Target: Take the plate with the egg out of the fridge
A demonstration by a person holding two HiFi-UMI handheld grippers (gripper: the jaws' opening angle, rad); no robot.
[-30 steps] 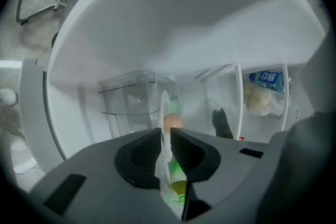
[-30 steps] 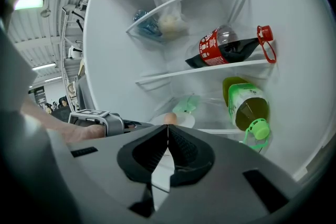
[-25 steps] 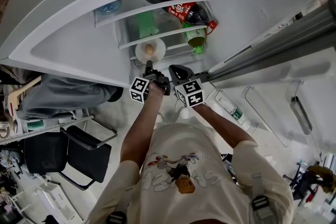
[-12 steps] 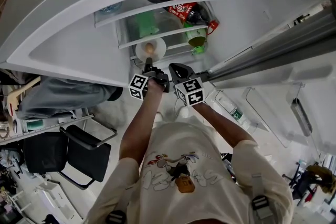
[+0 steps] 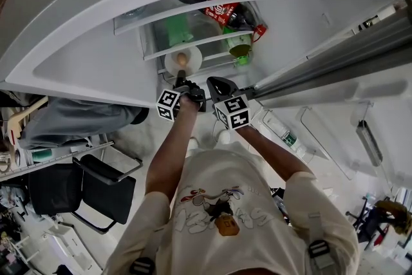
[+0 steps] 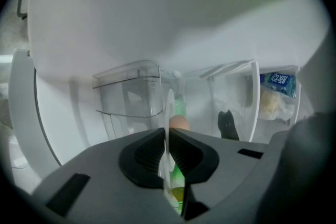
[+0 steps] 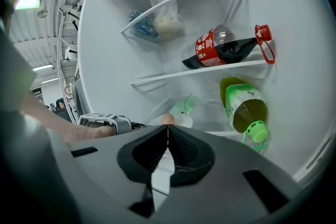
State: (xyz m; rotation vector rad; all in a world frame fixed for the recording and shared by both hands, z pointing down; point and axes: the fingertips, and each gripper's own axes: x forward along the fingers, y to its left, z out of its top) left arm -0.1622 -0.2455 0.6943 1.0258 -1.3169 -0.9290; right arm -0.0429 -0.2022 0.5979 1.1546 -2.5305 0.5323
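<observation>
Plate (image 5: 193,65) shifted left; left gripper view shows clamp.

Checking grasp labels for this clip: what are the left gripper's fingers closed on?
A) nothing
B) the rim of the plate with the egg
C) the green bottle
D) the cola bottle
B: in the left gripper view, the left gripper has its fingers shut on the thin white rim of the plate, with the egg just beyond.
</observation>
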